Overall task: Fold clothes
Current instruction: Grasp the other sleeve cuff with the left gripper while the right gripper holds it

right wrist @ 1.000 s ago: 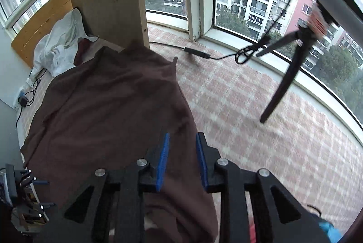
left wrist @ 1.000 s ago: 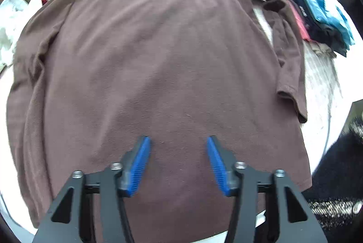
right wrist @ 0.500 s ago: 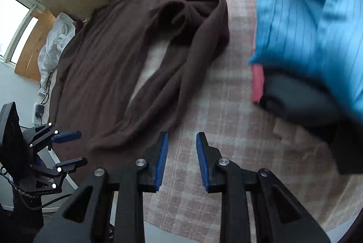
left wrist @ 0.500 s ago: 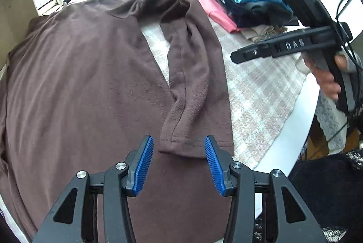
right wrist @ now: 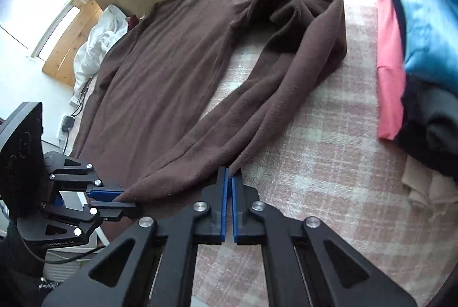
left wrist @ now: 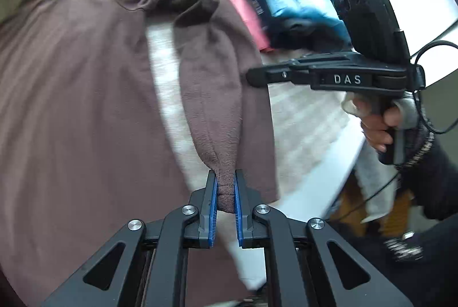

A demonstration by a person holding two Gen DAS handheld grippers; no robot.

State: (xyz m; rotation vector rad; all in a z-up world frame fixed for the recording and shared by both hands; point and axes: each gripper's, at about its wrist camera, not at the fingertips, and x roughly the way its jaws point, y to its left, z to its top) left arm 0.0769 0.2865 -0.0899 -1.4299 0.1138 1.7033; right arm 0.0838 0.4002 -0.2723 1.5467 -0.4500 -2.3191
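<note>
A brown top (right wrist: 171, 72) lies spread flat on the tabletop (right wrist: 329, 169), its body running away toward the windows and one sleeve (right wrist: 286, 95) bent back down beside it. Both grippers have the cuff end of that sleeve. The left gripper (left wrist: 226, 192) is closed on a bunched cuff corner, the fleece squeezed thick between its blue pads. The right gripper (right wrist: 229, 181) is closed almost flat, the other cuff corner just nipped at its tips. Holding two corners likely keeps the cuff spread, so the sleeve can be carried across the body without twisting.

A pale checked cloth covers the tabletop. A stack of folded clothes (right wrist: 415, 35), blue, navy and pink, sits just right of the sleeve, apart from it. White laundry (right wrist: 97, 43) is heaped at the far left by a wooden panel. Windows wrap the room, and tripod legs stand at the far edge.
</note>
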